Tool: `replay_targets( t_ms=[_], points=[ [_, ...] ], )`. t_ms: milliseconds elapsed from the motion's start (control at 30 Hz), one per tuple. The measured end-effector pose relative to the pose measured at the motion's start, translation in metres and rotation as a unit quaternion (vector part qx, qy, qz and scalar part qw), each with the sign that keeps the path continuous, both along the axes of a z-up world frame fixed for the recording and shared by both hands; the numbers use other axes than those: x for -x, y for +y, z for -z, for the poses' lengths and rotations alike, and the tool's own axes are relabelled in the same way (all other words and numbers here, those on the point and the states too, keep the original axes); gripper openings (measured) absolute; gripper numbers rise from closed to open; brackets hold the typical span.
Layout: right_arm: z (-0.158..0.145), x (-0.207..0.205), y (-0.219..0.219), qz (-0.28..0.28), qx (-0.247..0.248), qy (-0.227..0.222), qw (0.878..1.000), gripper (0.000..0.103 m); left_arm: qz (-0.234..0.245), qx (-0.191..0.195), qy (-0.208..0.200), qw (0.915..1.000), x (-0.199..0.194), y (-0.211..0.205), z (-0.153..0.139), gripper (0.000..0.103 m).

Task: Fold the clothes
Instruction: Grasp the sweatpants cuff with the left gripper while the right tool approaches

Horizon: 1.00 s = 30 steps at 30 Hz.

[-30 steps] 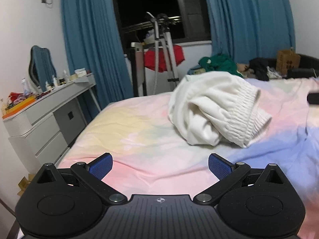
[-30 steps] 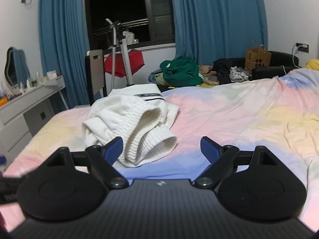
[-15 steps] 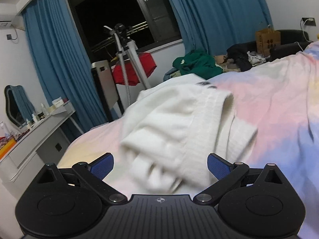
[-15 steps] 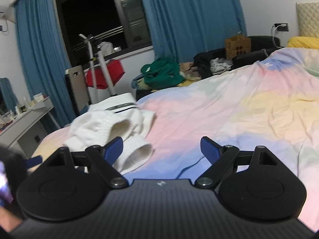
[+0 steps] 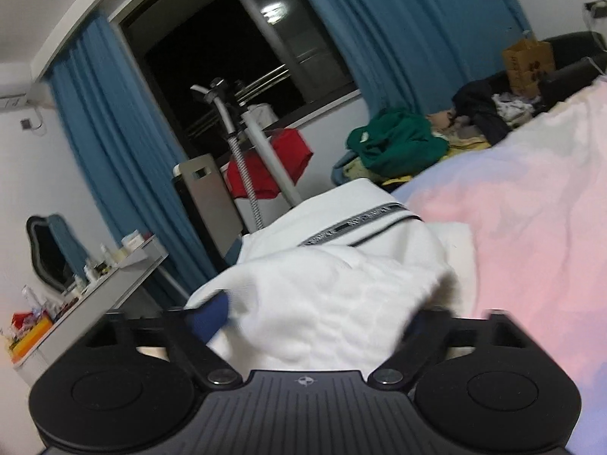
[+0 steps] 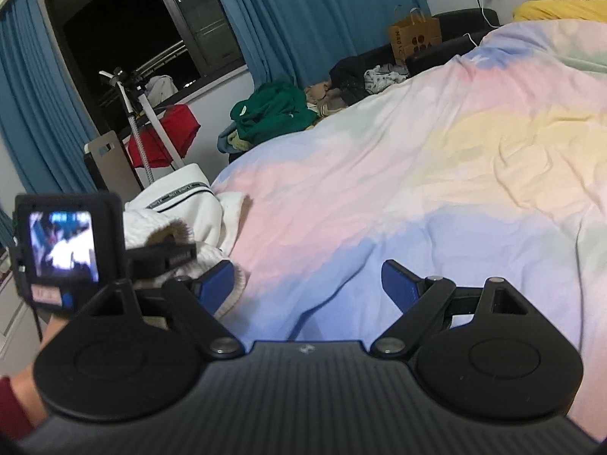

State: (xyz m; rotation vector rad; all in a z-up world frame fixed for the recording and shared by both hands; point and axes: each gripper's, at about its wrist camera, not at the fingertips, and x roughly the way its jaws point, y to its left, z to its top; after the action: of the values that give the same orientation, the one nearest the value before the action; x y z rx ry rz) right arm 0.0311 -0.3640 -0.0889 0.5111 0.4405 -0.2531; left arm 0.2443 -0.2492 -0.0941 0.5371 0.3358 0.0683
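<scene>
Reaching into the white garment, the left gripper has its fingers spread, cloth bunched between them. The right gripper gapes wide over the pastel bedspread, garment just beside its left finger.

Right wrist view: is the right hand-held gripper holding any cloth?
No, the right hand-held gripper is open above the bare bedspread.

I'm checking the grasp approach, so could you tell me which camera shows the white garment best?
The left wrist view: the white garment fills the centre, lying between the open fingers of the left gripper, its striped band visible. In the right wrist view the garment sits at the left edge, partly hidden behind the left gripper's body.
</scene>
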Motion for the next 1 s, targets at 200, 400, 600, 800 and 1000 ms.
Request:
replay_targets(
  t_ms=[200, 400, 600, 800, 1000],
  points=[
    [0.008, -0.009, 0.002, -0.008, -0.004, -0.014, 1.0, 0.086, 0.014, 0.041, 0.028, 0.9987, 0.004, 0.021, -0.03, 0.036],
    [0.008, -0.013, 0.019, -0.039, 0.029, -0.031, 0.998, 0.086, 0.029, 0.105, 0.042, 0.9932, 0.041, 0.088, -0.063, 0.015],
    [0.0, -0.016, 0.054, -0.094, 0.098, -0.041, 0.99, 0.086, 0.043, 0.179, 0.022, 0.9827, 0.113, 0.175, -0.108, 0.013],
    [-0.002, -0.014, 0.105, -0.215, 0.124, -0.022, 0.968, 0.086, 0.016, 0.24, 0.049, 0.9694, 0.16, 0.276, -0.11, 0.013],
    [0.0, 0.01, 0.153, -0.253, 0.159, 0.017, 0.954, 0.086, -0.064, 0.299, 0.105, 0.9464, 0.141, 0.364, -0.07, 0.013]
  ],
)
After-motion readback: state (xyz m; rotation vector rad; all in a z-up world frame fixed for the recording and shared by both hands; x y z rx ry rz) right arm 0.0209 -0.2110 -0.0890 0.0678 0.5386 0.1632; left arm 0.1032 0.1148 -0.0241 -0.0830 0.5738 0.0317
